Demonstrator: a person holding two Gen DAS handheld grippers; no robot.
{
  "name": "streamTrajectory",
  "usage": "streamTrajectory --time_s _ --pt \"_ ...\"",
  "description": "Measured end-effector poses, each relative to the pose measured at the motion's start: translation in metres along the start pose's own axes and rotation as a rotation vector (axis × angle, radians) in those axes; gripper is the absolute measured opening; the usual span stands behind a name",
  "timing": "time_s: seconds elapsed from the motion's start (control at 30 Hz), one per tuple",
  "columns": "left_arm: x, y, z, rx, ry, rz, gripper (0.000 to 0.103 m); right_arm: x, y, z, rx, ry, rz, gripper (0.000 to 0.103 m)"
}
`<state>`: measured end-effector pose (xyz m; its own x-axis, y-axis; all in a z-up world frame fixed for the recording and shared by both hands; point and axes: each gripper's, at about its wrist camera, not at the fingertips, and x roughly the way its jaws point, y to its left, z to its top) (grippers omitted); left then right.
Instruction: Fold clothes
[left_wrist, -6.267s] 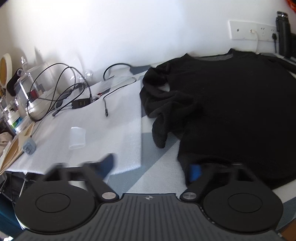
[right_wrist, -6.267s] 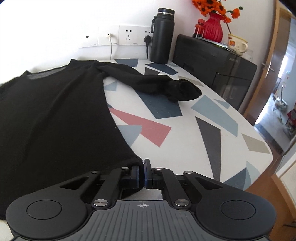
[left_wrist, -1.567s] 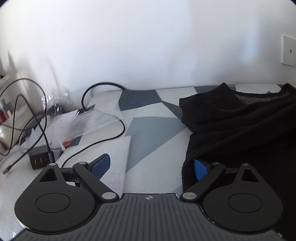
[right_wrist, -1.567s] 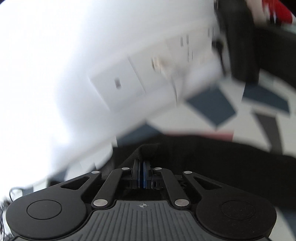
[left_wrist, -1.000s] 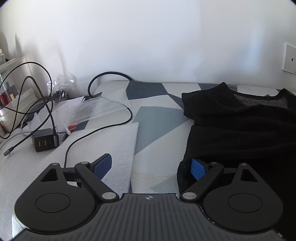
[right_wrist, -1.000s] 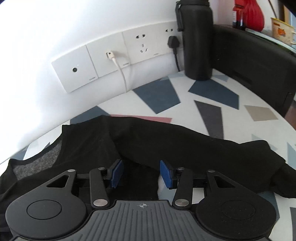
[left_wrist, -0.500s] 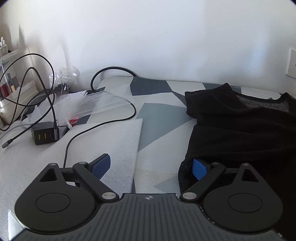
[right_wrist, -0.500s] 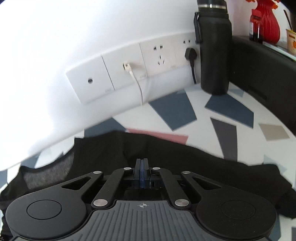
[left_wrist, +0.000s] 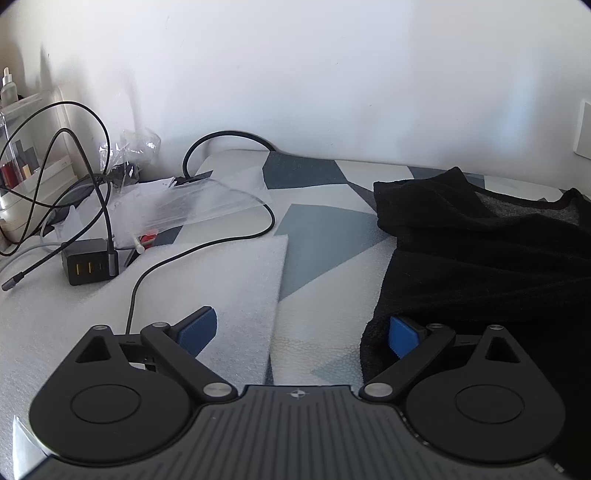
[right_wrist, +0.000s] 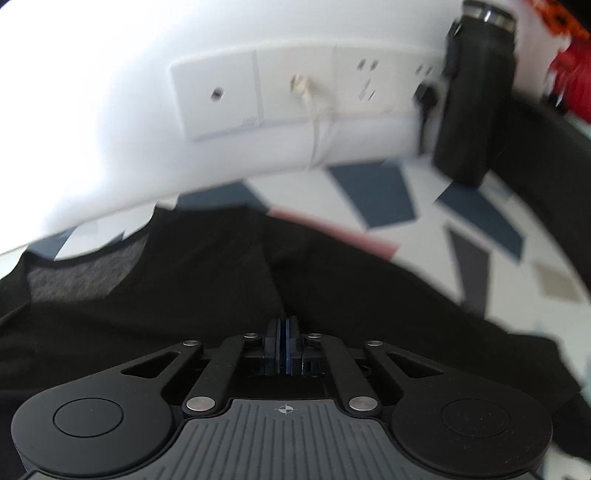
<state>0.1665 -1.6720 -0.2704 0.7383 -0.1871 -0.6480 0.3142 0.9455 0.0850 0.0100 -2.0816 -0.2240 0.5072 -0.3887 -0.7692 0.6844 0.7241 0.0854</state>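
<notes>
Left tongs (left_wrist: 302, 332) opening wide beside the black sweater (left_wrist: 480, 258); right tongs (right_wrist: 284, 328) clamped on it.

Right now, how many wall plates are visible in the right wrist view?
3, side by side: blank-looking left plate, middle plate with white cable, right socket plate. The black bottle may hide more.

Table surface (left_wrist: 325, 236): white, printed with grey, blue and pink angular patches.
Foam sheet (left_wrist: 207, 291): white, lying flat at the left of the table.
Charger block (left_wrist: 90, 266): black, resting on the foam sheet, cables attached.
Plastic bag (left_wrist: 192, 205): clear, beyond the charger.
Wall sockets (right_wrist: 295, 92): white plate row, one white cable plugged in.
Bottle (right_wrist: 476, 96): black, upright against the wall.
</notes>
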Motion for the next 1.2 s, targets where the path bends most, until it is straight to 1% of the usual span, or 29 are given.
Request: streamTrajectory --time_s 0.03,0.1,0.17,0.2,0.23,0.27,0.3,0.33,0.4,0.43,0.5,0.57,0.6,0.63,0.67,0.7,0.73,0.8,0.9,0.93,1.0,1.03,1.07,1.1,1.2 --pt "0.0 0.0 0.0 0.0 -0.001 0.0 0.097 0.0 -0.003 0.002 0.011 0.015 -0.001 0.002" --pt "-0.001 0.0 -0.001 0.0 -0.003 -0.001 0.097 0.008 -0.007 0.003 0.028 0.088 -0.002 0.003" --pt "-0.001 0.0 -0.002 0.0 -0.006 -0.002 0.097 0.018 -0.008 -0.001 0.036 0.131 -0.011 0.005" --pt "-0.002 0.0 -0.002 0.001 -0.004 -0.006 0.097 0.018 -0.008 -0.002 0.044 0.11 -0.022 0.009" --pt "-0.003 0.001 -0.001 -0.001 0.008 -0.027 0.097 0.017 -0.006 -0.003 0.048 0.106 -0.043 0.019" --pt "-0.005 0.004 0.001 -0.013 0.029 -0.065 0.097 0.013 -0.004 -0.004 0.053 0.09 -0.058 0.023" --pt "-0.008 0.008 0.004 -0.025 0.05 -0.103 0.097 0.008 -0.002 -0.005 0.055 0.064 -0.071 0.032" --pt "-0.012 0.011 0.006 -0.041 0.064 -0.142 0.097 0.001 0.001 -0.006 0.05 0.032 -0.082 0.034" --pt "-0.029 0.019 0.017 -0.08 0.046 -0.218 0.096 -0.013 0.01 -0.008 0.027 -0.04 -0.093 0.036" --pt "-0.039 0.023 0.023 -0.097 0.031 -0.256 0.096 -0.02 0.015 -0.01 0.016 -0.078 -0.098 0.042" --pt "-0.049 0.027 0.04 -0.143 0.017 -0.317 0.096 -0.035 0.021 -0.012 0.006 -0.141 -0.089 0.047" --pt "-0.05 0.028 0.06 -0.197 0.021 -0.371 0.096 -0.039 0.029 -0.012 0.016 -0.155 -0.049 0.051" --pt "-0.041 0.026 0.071 -0.227 0.053 -0.393 0.09 -0.041 0.034 -0.011 0.02 -0.163 -0.029 0.056" --pt "-0.029 0.023 0.082 -0.258 0.089 -0.412 0.074 -0.042 0.038 -0.011 0.025 -0.168 -0.01 0.062" --pt "-0.012 0.018 0.092 -0.296 0.138 -0.422 0.064 -0.04 0.044 -0.012 0.027 -0.15 0.009 0.063" --pt "0.006 0.017 0.099 -0.333 0.193 -0.423 0.045 -0.038 0.049 -0.012 0.029 -0.132 0.027 0.063" --pt "0.022 0.014 0.105 -0.367 0.241 -0.421 0.041 -0.036 0.055 -0.013 0.031 -0.115 0.044 0.063" --pt "0.049 0.006 0.114 -0.405 0.317 -0.421 0.041 -0.029 0.064 -0.014 0.022 -0.095 0.045 0.063" --pt "0.069 -0.009 0.123 -0.387 0.382 -0.397 0.041 -0.017 0.077 -0.016 0.009 -0.064 0.047 0.063" --pt "0.074 -0.012 0.123 -0.378 0.404 -0.378 0.041 -0.014 0.081 -0.016 0.005 -0.055 0.047 0.063" --pt "0.08 -0.015 0.123 -0.374 0.425 -0.352 0.041 -0.013 0.085 -0.018 -0.007 -0.053 0.045 0.063" --pt "0.082 -0.015 0.122 -0.375 0.425 -0.348 0.029 -0.014 0.087 -0.02 -0.012 -0.054 0.043 0.063" --pt "0.082 -0.015 0.122 -0.379 0.413 -0.35 0.013 -0.014 0.088 -0.021 -0.016 -0.057 0.039 0.063" --pt "0.08 -0.014 0.122 -0.385 0.398 -0.353 0.003 -0.012 0.087 -0.021 -0.021 -0.057 0.029 0.064" --pt "0.076 -0.011 0.13 -0.413 0.324 -0.366 0.003 -0.005 0.086 -0.023 -0.038 -0.044 -0.004 0.066"
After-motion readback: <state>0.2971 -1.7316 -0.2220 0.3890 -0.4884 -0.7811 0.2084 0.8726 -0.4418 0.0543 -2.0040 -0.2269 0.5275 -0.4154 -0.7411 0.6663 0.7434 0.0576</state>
